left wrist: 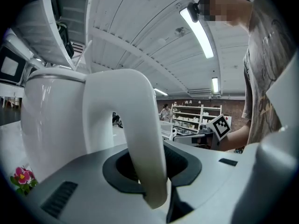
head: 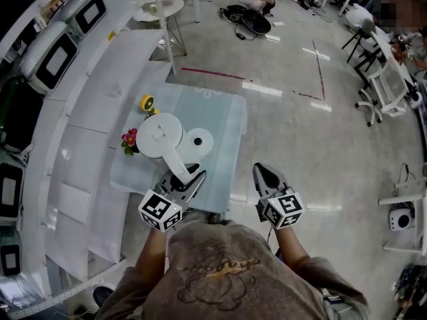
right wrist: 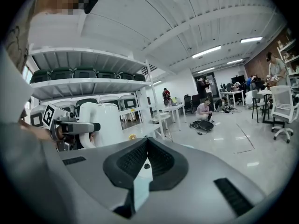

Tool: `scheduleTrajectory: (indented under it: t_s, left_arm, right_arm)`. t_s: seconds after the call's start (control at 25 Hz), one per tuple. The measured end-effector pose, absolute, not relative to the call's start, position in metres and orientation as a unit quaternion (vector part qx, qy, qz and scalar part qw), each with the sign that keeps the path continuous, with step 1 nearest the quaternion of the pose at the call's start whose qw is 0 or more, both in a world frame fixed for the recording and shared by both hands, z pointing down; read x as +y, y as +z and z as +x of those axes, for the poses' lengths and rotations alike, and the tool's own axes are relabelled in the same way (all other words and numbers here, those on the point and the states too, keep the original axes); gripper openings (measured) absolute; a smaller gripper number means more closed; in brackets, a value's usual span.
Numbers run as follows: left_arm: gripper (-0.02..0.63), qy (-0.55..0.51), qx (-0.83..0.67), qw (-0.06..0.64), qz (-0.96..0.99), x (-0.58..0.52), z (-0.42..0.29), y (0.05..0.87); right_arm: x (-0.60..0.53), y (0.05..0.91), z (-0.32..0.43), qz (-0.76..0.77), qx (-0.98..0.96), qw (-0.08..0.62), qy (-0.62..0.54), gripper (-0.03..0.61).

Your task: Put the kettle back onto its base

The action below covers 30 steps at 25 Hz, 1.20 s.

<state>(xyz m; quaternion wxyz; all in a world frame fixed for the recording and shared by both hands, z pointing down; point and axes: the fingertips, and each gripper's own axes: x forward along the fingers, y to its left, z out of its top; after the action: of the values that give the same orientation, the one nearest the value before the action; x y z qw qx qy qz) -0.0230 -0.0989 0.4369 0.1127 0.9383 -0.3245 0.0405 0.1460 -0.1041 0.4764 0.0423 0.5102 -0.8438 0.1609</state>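
Observation:
A white kettle (head: 159,135) hangs over the left part of a glass table (head: 223,132), just left of its round white base (head: 199,141). My left gripper (head: 189,174) is shut on the kettle's curved handle (head: 177,165). In the left gripper view the handle (left wrist: 140,134) runs down between the jaws of the left gripper (left wrist: 145,171), with the kettle body (left wrist: 51,120) behind it. My right gripper (head: 264,172) hovers off the table's near right corner, shut and holding nothing. The right gripper view shows the right gripper (right wrist: 147,141) with its tips together and the kettle (right wrist: 105,120) off to the left.
A small bunch of pink flowers (head: 129,140) and a yellow round object (head: 147,103) sit on the table's left side. White shelving (head: 80,112) runs along the left. Office chairs (head: 383,79) and people stand far across the floor.

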Motion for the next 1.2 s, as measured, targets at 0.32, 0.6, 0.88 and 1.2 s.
scheduleTrajectory:
  t_s: [0.32, 0.6, 0.88, 1.2]
  left_arm:
    - [0.114, 0.063, -0.292, 0.099, 0.949, -0.141, -0.018, 0.473]
    - [0.116, 0.082, -0.272, 0.099, 0.954, -0.171, -0.007, 0.519]
    - [0.118, 0.102, -0.276, 0.099, 0.951, -0.201, 0.001, 0.57]
    - [0.12, 0.115, -0.29, 0.099, 0.945, -0.235, 0.007, 0.605]
  right_arm:
    - [-0.134, 0.492, 0.149, 0.54, -0.822, 0.045, 0.177, 0.0]
    - [-0.145, 0.508, 0.152, 0.56, -0.805, 0.061, 0.189, 0.0]
    - [-0.145, 0.522, 0.161, 0.58, -0.785, 0.079, 0.202, 0.001]
    - [-0.142, 0.536, 0.173, 0.599, -0.764, 0.1, 0.216, 0.0]
